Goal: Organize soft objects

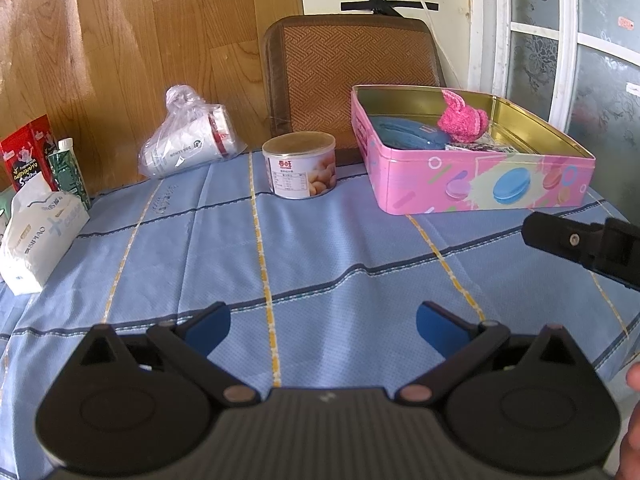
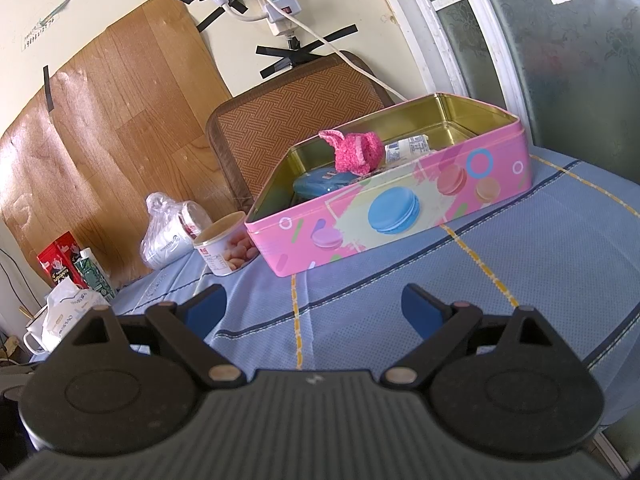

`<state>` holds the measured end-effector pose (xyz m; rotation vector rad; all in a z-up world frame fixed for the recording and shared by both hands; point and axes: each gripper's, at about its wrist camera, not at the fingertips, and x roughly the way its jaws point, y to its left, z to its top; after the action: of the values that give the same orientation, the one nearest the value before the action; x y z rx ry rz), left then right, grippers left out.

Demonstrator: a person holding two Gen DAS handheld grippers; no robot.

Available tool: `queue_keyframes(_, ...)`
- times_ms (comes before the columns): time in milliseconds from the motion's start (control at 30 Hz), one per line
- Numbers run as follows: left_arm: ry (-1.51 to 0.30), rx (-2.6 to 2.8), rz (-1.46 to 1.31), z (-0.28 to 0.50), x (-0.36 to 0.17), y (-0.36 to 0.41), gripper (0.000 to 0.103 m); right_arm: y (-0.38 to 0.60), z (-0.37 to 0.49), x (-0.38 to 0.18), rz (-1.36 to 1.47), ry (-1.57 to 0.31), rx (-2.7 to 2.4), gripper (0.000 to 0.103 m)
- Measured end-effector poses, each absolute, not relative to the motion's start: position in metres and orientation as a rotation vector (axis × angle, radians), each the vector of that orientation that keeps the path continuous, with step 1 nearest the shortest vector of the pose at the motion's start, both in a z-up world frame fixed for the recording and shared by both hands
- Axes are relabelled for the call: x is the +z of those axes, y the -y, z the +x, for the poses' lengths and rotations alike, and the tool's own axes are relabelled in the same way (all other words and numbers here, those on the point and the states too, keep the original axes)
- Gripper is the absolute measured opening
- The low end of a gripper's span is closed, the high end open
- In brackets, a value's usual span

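A pink macaron-print tin [image 1: 480, 184] stands open on the blue checked tablecloth at the far right; it also shows in the right wrist view [image 2: 400, 208]. Inside lie a fuzzy pink knitted item [image 1: 462, 120] [image 2: 356, 152], a blue pouch [image 1: 408, 134] [image 2: 320, 184] and a small printed packet [image 2: 408, 146]. My left gripper [image 1: 322, 328] is open and empty, low over the cloth, well short of the tin. My right gripper [image 2: 314, 308] is open and empty in front of the tin; part of it shows at the right edge of the left wrist view [image 1: 580, 246].
A round snack can [image 1: 300, 164] stands left of the tin. A plastic bag with paper cups [image 1: 188, 140] lies behind it. A tissue pack [image 1: 36, 232], a red carton [image 1: 24, 152] and a green carton [image 1: 70, 172] stand at the left. A woven chair back [image 1: 352, 76] rises behind the table.
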<state>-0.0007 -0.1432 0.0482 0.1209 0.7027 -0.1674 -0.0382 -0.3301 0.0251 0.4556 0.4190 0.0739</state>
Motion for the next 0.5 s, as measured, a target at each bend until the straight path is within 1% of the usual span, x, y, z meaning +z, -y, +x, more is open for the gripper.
queue_keyframes(500, -0.679, -0.141, 0.132, -0.0004, 0.0524, 0.1399, 0.103, 0.3291, -0.0388, 0.0252, 0.455, -0.418, 0.071, 0.096)
